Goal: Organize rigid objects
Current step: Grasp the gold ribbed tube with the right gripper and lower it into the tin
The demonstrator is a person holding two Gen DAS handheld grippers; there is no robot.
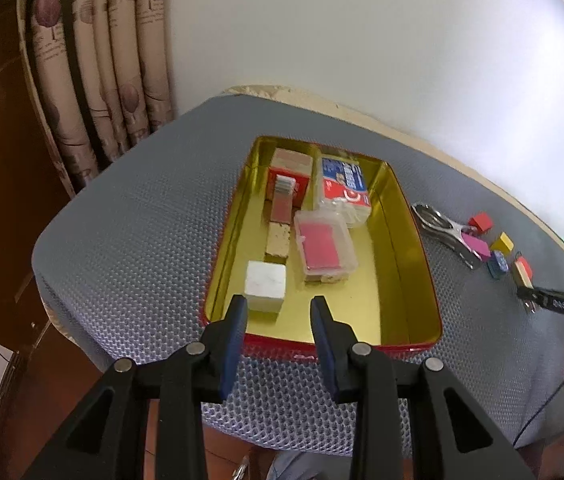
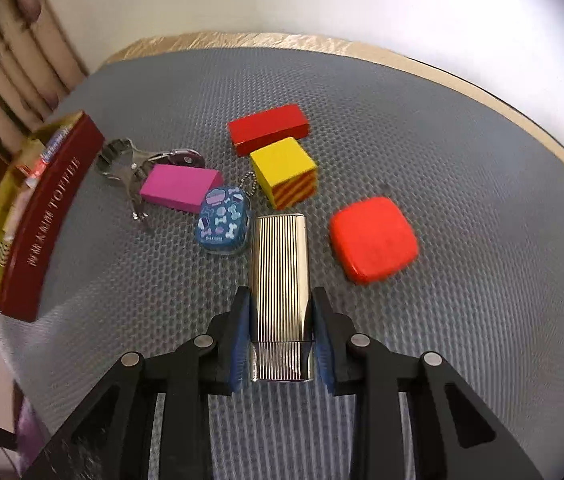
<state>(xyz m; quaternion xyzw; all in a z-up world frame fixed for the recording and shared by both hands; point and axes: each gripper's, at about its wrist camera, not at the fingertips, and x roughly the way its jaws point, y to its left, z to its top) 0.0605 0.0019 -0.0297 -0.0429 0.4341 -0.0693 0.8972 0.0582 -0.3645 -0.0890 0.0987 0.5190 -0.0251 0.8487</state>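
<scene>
- Right wrist view: right gripper point(image 2: 280, 320) clamps the ribbed metal case point(image 2: 279, 276) at lower centre; keep it level, clearing the blue charm point(image 2: 222, 222).
- Left gripper point(image 1: 279, 320) hangs released at the tin point(image 1: 418, 280) near rim, centre frame; free floor there suits the case.

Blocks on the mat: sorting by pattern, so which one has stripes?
The yellow block; its front face has red diagonal stripes. The red block and pink block are plain.

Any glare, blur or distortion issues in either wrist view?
Left wrist: wall blown out at upper right, green flare over the right gripper, strong fisheye bending of the tin. Right wrist: wall overexposed at the top, ribbed metal case sharp, tin blurred at the left edge.
</scene>
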